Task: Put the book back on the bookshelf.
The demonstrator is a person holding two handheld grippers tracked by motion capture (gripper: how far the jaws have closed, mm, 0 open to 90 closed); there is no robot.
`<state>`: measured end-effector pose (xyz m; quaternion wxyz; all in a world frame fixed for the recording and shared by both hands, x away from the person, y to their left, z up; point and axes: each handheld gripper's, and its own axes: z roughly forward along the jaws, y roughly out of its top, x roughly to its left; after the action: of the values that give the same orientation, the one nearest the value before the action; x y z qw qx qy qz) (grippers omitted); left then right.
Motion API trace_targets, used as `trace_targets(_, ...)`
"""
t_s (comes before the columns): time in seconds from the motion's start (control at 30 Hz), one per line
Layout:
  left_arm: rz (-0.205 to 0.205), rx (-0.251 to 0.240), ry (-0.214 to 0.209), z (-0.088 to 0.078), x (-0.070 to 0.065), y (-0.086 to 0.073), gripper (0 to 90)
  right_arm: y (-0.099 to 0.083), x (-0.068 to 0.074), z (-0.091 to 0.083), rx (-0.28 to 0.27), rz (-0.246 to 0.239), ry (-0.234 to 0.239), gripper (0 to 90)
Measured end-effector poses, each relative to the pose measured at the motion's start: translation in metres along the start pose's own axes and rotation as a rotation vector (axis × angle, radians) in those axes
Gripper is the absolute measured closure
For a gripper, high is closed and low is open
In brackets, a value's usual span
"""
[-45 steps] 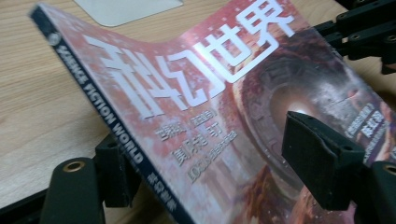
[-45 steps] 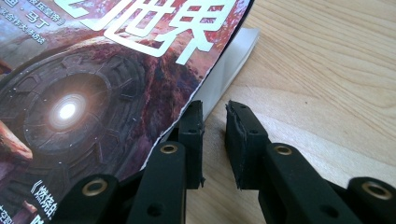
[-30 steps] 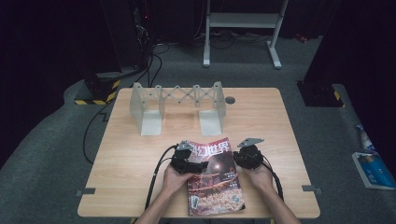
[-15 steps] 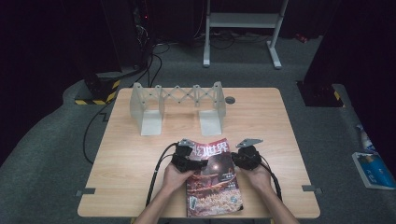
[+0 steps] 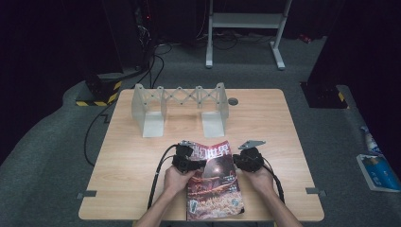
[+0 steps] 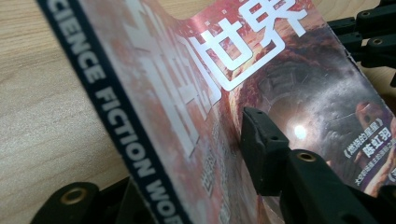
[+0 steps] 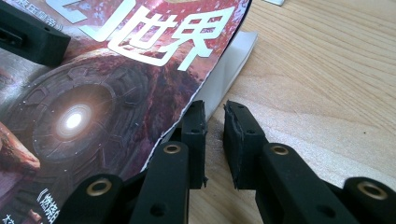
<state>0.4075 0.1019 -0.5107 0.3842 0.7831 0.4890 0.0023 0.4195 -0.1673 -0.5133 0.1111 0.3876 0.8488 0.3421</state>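
Note:
A magazine (image 5: pixel 215 182) with a red cover and white Chinese title lies on the near part of the wooden table (image 5: pixel 142 161). My left gripper (image 5: pixel 198 164) is at its left, spine edge. Its jaws have just been closing and now clamp that edge. In the left gripper view one pad (image 6: pixel 261 149) presses on the cover (image 6: pixel 280 70) while the other jaw sits under the spine, left gripper (image 6: pixel 187 158) shut. My right gripper (image 5: pixel 236 163) rests at the right edge. Its jaws, having just opened slightly, stand narrowly apart (image 7: pixel 215 121) with only wood between them; the cover (image 7: pixel 93 93) overlaps one jaw.
A pale folding rack (image 5: pixel 179 106) stands across the far half of the table, with a small dark disc (image 5: pixel 232 101) beside it. Black cables trail from both grippers toward the near edge. A blue book (image 5: pixel 376 170) lies on the floor at right.
The left gripper's jaws have closed onto the magazine's spine edge. Both hands have kept their places.

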Motion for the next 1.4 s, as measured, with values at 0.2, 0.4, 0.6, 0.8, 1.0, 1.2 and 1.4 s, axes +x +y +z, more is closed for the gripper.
trace_targets(0.2, -0.048, -0.014, -0.029, -0.006, 0.001, 0.002, 76.7, -0.001, -0.003, -0.001, 0.000, 0.027, 0.013, 67.4)
trace_targets(0.4, -0.048, -0.052, -0.065, -0.016, -0.003, 0.003, 79.0, -0.005, -0.007, -0.007, -0.022, 0.052, -0.007, 61.7)
trace_targets(0.6, -0.044, -0.104, -0.112, -0.029, -0.008, 0.004, 81.3, -0.021, -0.017, -0.019, -0.092, 0.104, -0.049, 57.0)
trace_targets(0.8, -0.002, -0.171, -0.128, -0.039, -0.019, 0.006, 83.6, -0.038, -0.025, -0.031, -0.145, 0.141, -0.107, 49.0)
trace_targets(1.0, 0.099, -0.200, -0.128, -0.050, -0.040, 0.015, 83.9, -0.052, -0.026, -0.036, -0.151, 0.139, -0.150, 47.5)
trace_targets(1.2, 0.129, -0.215, -0.142, -0.058, -0.048, 0.019, 83.9, -0.057, -0.030, -0.040, -0.153, 0.134, -0.170, 48.8)
trace_targets(1.4, 0.156, -0.235, -0.144, -0.065, -0.049, 0.022, 83.9, -0.063, -0.039, -0.043, -0.158, 0.152, -0.197, 48.7)
